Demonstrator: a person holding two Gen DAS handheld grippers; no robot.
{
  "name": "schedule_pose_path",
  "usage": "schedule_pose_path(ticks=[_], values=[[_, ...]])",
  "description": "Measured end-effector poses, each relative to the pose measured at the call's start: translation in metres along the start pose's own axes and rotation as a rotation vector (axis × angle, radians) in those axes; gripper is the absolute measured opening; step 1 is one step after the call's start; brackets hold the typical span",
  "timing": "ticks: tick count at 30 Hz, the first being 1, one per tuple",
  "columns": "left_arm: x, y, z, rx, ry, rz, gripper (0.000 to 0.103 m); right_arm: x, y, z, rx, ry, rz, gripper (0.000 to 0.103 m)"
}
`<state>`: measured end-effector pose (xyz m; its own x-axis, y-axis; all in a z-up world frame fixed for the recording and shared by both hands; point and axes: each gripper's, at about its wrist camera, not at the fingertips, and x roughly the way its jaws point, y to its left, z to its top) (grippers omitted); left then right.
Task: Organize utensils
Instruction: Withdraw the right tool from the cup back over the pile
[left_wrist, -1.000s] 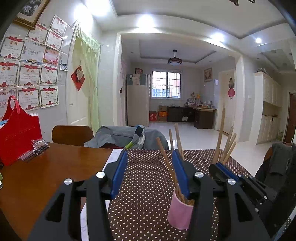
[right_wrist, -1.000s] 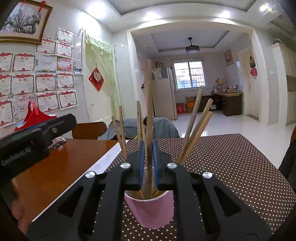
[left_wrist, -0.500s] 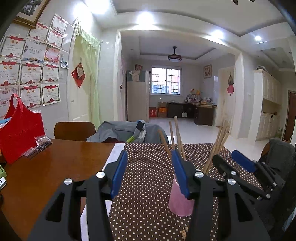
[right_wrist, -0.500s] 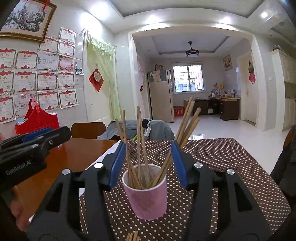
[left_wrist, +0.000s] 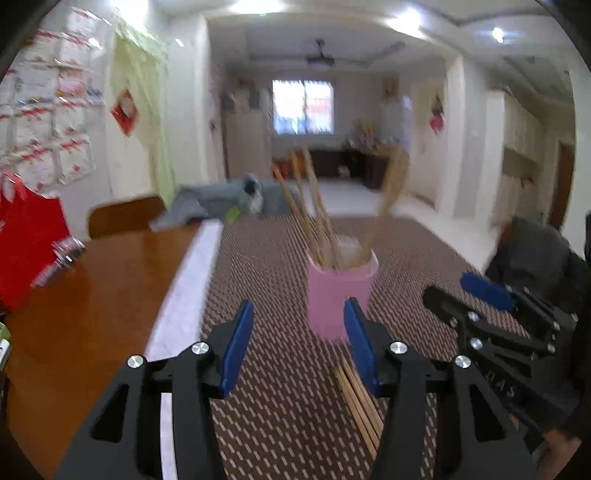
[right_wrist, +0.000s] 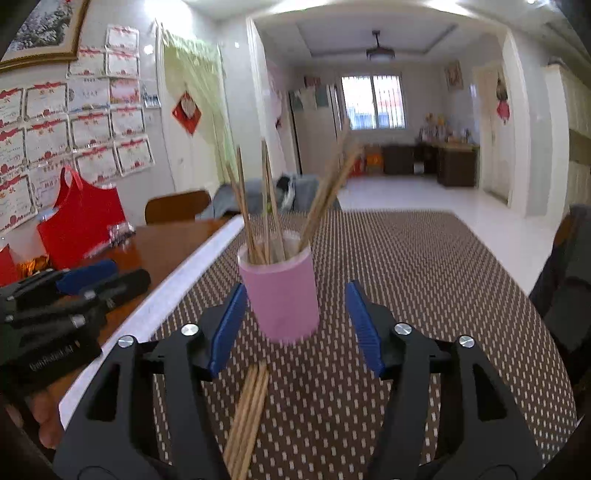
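A: Item one, container?

B: Pink cup (right_wrist: 280, 295), plain cylinder, matte, upright at centre frame on the dotted tablecloth (right_wrist: 424, 280). It holds wooden chopsticks (right_wrist: 266, 199), thin straight rods fanning out toward the upper frame in two clusters.

A: Loose stock?

B: A bundle of chopsticks (right_wrist: 247, 413) lying flat on the cloth at lower centre, just in front of the cup. The left wrist view shows the same bundle (left_wrist: 358, 398) at lower centre right, partly behind a finger.

A: Grippers?

B: Right gripper (right_wrist: 295, 328): black frame, blue ribbed pads, jaws opening, the cup between the tips, pads not pressing on it. A second ago those pads were pinched on one chopstick standing in the cup; that stick is now free among the others. Left gripper (left_wrist: 299, 343): jaws apart, nothing between them but the cloth, the cup (left_wrist: 340, 291) just beyond its right-hand pad. Earlier the cup sat lower in that view, half hidden by that finger; now it stands clear above the tips.

A: Surface and room?

B: Brown cloth with small white dots, white border, over a glossy wooden table (right_wrist: 162, 247). Red bag (right_wrist: 81, 225) at left. Certificates (right_wrist: 88, 129) on the left wall, wooden chair (right_wrist: 177, 206), grey clothing (right_wrist: 303, 192) behind, window (right_wrist: 373, 101) at far centre. The left view is motion-blurred.
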<state>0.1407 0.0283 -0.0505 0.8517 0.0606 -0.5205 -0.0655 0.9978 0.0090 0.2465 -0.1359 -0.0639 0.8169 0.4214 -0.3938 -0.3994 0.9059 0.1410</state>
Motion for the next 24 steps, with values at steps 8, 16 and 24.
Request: schedule_pose_path(ticks=[8,16,24], values=[[0.028,-0.029,-0.05,0.115,0.273,-0.04,0.051,-0.005,-0.014,-0.036,0.019,0.181,-0.011,0.062],[0.045,-0.041,-0.082,0.159,0.38,-0.032,0.051,-0.006,-0.02,-0.06,0.03,0.259,0.005,0.062],[0.057,-0.045,-0.088,0.147,0.406,-0.028,0.051,-0.008,-0.028,-0.066,0.049,0.265,0.013,0.064]])
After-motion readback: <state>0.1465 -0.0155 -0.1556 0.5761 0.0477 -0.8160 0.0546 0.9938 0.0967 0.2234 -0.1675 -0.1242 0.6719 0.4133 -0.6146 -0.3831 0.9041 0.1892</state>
